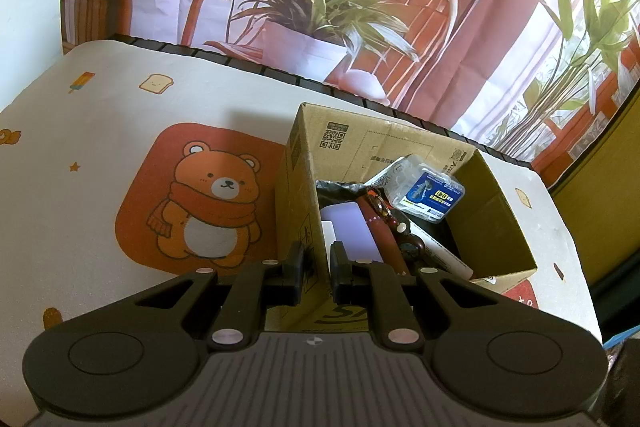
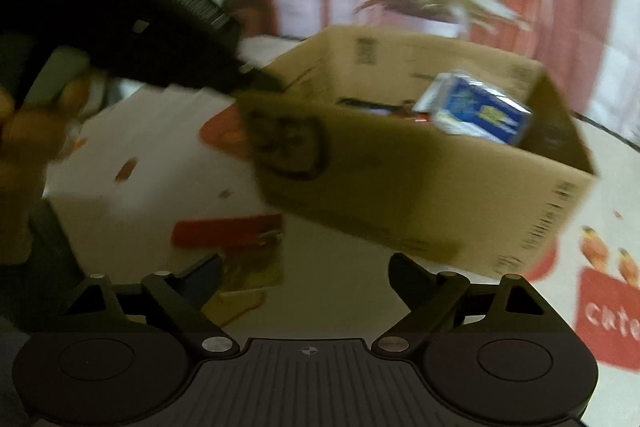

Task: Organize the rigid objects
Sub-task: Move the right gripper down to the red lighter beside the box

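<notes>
An open cardboard box (image 1: 384,147) stands on the table, holding a clear case with a blue label (image 1: 428,193), a pale purple block (image 1: 352,231), a dark red pen-like item (image 1: 380,231) and a white marker (image 1: 444,251). My left gripper (image 1: 318,267) is shut on the box's near wall at its corner, one finger outside and one inside. In the blurred right wrist view, the box (image 2: 420,179) sits ahead. My right gripper (image 2: 304,263) is open with nothing between its fingers, low over the table. A red flat object (image 2: 228,231) lies just beyond its left finger.
A white mat with an orange bear print (image 1: 208,203) covers the table, whose dark far edge (image 1: 280,71) runs behind the box. A yellowish item (image 2: 252,271) lies beside the red one. A hand (image 2: 24,131) holds the left gripper's black body (image 2: 140,27) at upper left.
</notes>
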Available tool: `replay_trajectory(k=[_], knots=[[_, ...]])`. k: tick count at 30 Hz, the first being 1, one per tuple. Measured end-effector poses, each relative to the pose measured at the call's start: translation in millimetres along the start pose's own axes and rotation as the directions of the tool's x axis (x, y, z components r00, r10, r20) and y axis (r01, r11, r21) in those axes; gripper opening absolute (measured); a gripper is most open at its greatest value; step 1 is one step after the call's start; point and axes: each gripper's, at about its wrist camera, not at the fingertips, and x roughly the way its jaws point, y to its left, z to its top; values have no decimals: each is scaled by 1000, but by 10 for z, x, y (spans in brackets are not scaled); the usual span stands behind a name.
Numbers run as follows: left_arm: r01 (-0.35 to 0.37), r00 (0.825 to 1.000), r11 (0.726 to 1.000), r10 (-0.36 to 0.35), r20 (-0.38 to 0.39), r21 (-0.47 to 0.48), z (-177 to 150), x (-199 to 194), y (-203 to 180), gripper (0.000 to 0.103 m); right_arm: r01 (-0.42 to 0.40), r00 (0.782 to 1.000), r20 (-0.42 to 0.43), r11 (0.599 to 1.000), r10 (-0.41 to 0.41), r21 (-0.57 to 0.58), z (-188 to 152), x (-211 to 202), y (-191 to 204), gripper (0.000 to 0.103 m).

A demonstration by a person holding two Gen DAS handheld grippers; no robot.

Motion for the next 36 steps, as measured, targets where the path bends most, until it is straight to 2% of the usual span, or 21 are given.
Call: replay_trajectory(k=[5,7,11,15,18,21,27,36], knots=[[0,1000,1000,0,0,0,1,1,-1,14,-77,997,-27,997,76,-20,58,130,39,76],[-1,1000,1000,1,0,1,3,2,-2,14,-101,994,-44,994,100,-30,74,184,53,67],[0,1000,1000,0,0,0,0,-1,0,14,-127,990,-64,990,123,-56,92,236,87,66],[0,1000,1000,0,0,-1,5,3,-2,14,-114,991,-77,987,105,-112,112,251,148,63],[-1,1000,1000,1,0,0,1,0,-2,14,-80,994,-92,978,63,-193,92,283,222,55],[0,1000,1000,0,-1,-1,2,0,0,14,-70,994,-91,977,53,-202,94,267,216,43],[-1,1000,1000,1,-1,0,5,3,-2,14,-52,995,-95,980,34,-194,57,215,188,42],[0,1000,1000,0,0,-1,7,3,-2,14,8,993,-113,994,-21,-112,-91,7,-72,42]])
